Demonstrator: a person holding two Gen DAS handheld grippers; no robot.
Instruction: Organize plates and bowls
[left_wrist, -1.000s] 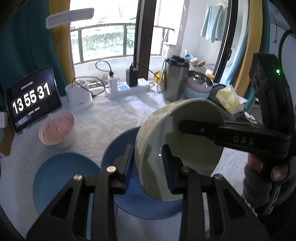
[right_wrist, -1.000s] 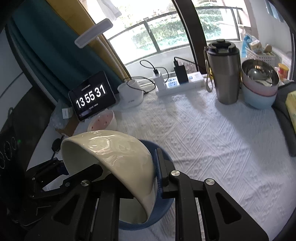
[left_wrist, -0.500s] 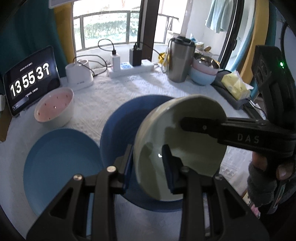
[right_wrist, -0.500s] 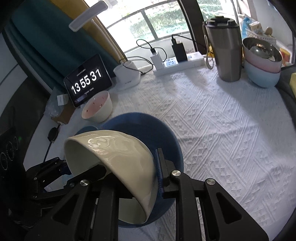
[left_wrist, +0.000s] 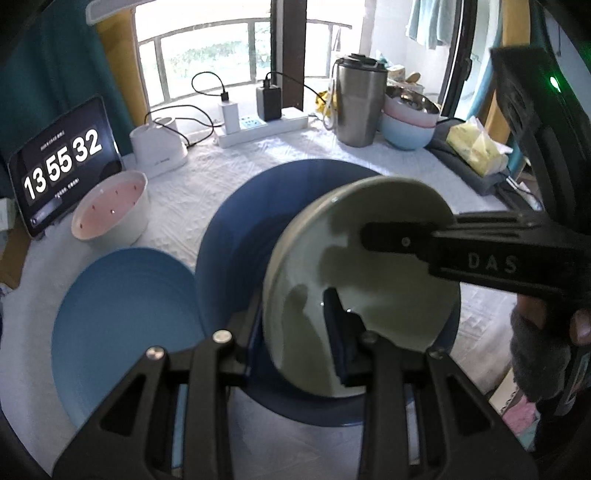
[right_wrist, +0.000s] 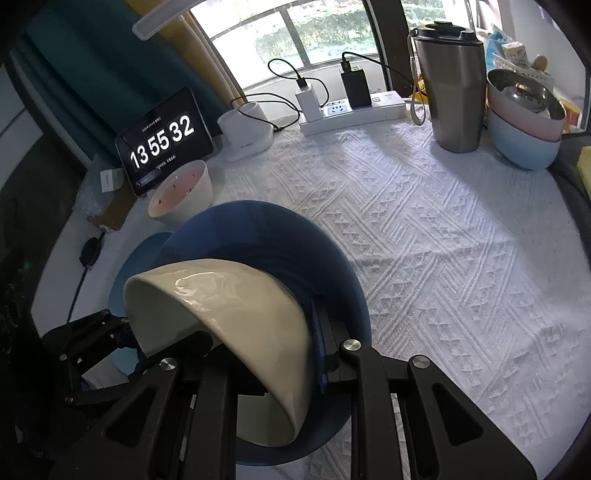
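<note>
Against the frames of a second ago, the cream bowl (left_wrist: 364, 295) and the dark blue plate (left_wrist: 236, 236) clamped behind it are seen lower over the white tablecloth (right_wrist: 443, 258), and more of the plate's face is now in view; the clock (right_wrist: 162, 142) has ticked from 31 to 32. By this, the pair is judged to be on its way down to the table, not yet set.

The left gripper (left_wrist: 295, 317) is closed narrowly across the bowl's wall and the plate together, at the bowl's 7 o'clock rim. The right gripper (right_wrist: 258, 332) pinches the same pair at the opposite rim.

The bowl is held on edge, its mouth facing the left camera; its axis lies tipped near level. A light blue plate (left_wrist: 122, 332) lies flat at 8 o'clock in the left wrist view, and a pink-lined bowl (left_wrist: 110, 206) at 10 o'clock.
</note>
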